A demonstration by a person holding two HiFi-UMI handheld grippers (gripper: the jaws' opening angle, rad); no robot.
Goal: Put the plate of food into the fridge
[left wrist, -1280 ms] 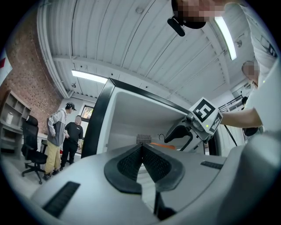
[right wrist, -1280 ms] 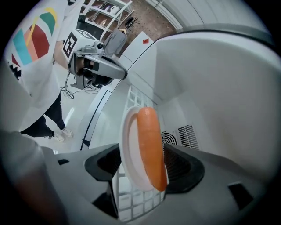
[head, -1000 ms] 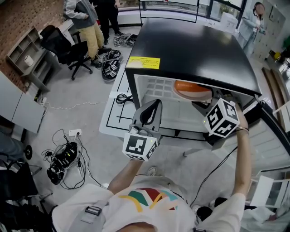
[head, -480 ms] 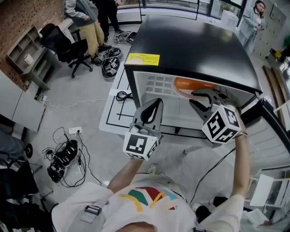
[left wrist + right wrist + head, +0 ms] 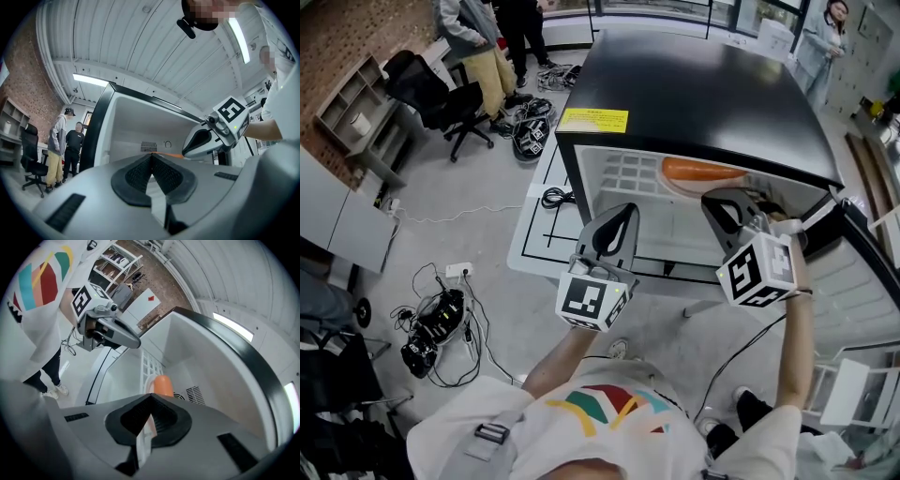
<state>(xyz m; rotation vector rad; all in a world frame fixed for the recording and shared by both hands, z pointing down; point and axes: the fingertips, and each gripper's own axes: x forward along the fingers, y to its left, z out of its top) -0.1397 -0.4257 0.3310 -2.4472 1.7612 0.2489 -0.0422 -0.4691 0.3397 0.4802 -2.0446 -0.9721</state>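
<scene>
A white plate (image 5: pixel 673 184) with an orange piece of food (image 5: pixel 703 171) rests on the upper shelf inside the open black-topped fridge (image 5: pixel 694 94). My right gripper (image 5: pixel 725 208) hangs just in front of the fridge opening, a little short of the plate, shut with nothing between its jaws. In the right gripper view the food (image 5: pixel 162 384) and the plate's rim (image 5: pixel 149 380) lie beyond the closed jaws (image 5: pixel 151 395). My left gripper (image 5: pixel 614 225) is held before the left part of the opening, shut and empty (image 5: pixel 152 153).
The fridge door (image 5: pixel 848 234) stands open at the right. Two people (image 5: pixel 487 37) stand at the back left by a black office chair (image 5: pixel 441 98). Cables and devices (image 5: pixel 431 328) lie on the floor at the left.
My right gripper has drawn back out of the fridge away from the plate, and its jaws have closed. The plate stays on the shelf. The left gripper has not moved.
</scene>
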